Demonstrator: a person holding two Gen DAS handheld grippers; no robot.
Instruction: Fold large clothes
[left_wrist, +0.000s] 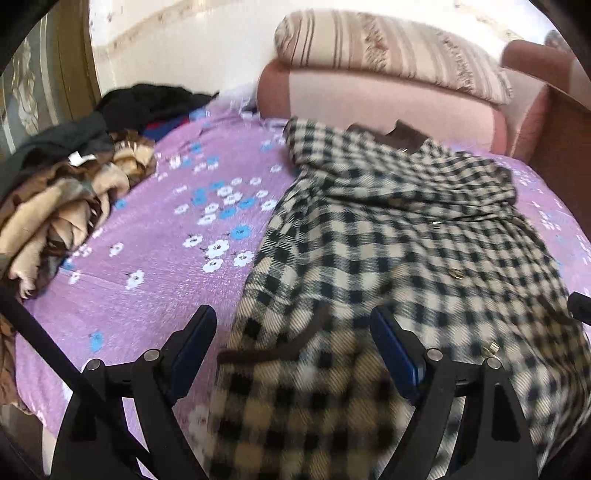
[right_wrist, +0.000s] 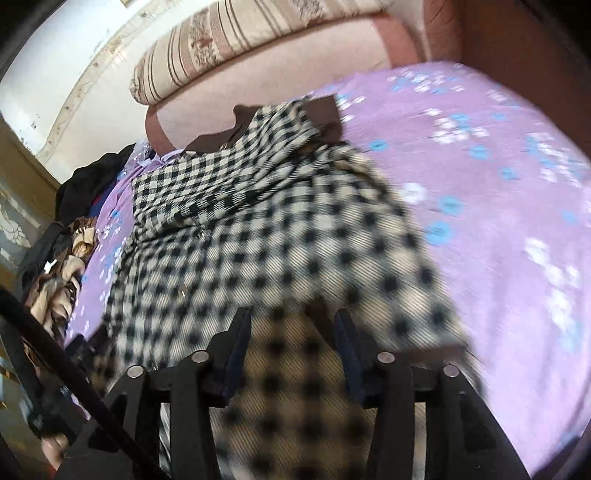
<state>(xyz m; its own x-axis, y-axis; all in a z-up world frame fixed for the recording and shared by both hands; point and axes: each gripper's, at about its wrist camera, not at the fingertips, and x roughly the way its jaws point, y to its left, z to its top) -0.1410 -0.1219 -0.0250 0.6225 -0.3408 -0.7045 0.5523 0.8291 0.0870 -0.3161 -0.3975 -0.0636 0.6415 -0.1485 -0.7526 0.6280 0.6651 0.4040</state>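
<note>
A large black-and-cream checked coat (left_wrist: 388, 236) with a brown collar (left_wrist: 402, 134) lies spread on the purple flowered bedsheet (left_wrist: 177, 206), collar toward the far end. My left gripper (left_wrist: 293, 325) is open, its fingers wide apart over the coat's near hem and brown-trimmed edge. In the right wrist view the coat (right_wrist: 258, 221) runs from the collar (right_wrist: 321, 110) down to my right gripper (right_wrist: 291, 325). Its jaws stand partly apart with the blurred checked hem between them; I cannot tell whether they grip it.
A heap of tan, brown and dark clothes (left_wrist: 62, 199) lies at the bed's left edge. A pink sofa back (left_wrist: 369, 103) with a striped cushion (left_wrist: 388, 51) stands beyond the bed. Bare purple sheet (right_wrist: 498, 221) lies right of the coat. A wooden panel (left_wrist: 561, 136) is at far right.
</note>
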